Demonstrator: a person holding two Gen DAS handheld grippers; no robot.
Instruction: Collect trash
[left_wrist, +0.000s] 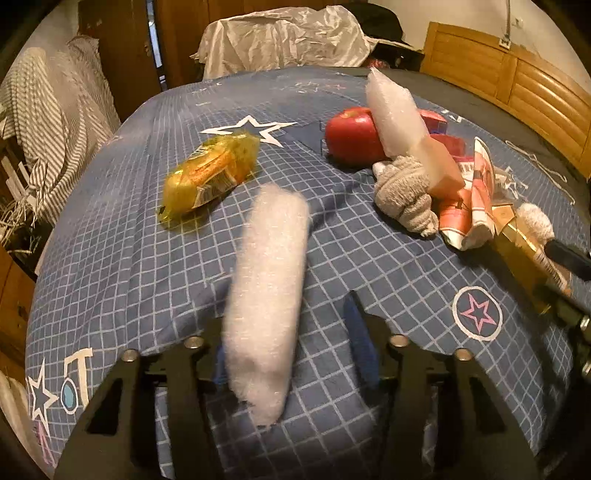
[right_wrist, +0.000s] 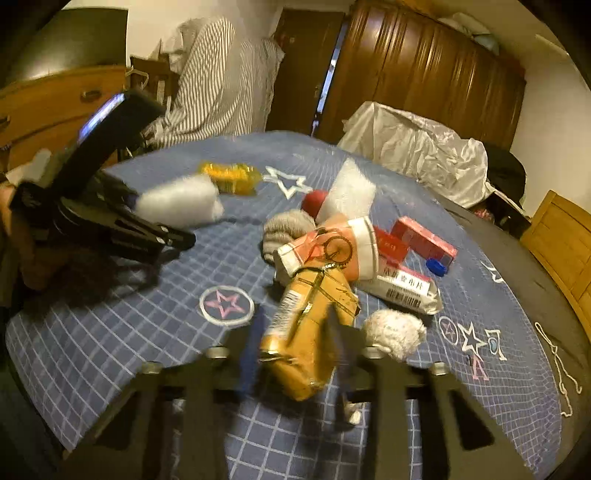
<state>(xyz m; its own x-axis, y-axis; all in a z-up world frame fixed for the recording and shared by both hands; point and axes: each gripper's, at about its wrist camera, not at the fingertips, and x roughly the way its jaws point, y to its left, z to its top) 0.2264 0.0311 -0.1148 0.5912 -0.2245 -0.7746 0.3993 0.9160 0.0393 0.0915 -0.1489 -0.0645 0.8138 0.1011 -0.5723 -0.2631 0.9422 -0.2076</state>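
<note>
Bed (left_wrist: 147, 258): blue grid sheet, star prints; dark wardrobe (right_wrist: 424, 70) behind. Left gripper (left_wrist: 291, 354) spread, fuzzy white foam roll (left_wrist: 266, 295) between fingers. Right gripper (right_wrist: 295, 354) pinches creased gold box (right_wrist: 306, 332) beside trash pile.

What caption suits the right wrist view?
Right gripper holds a yellow packet above the blue bedsheet strewn with trash.
</note>
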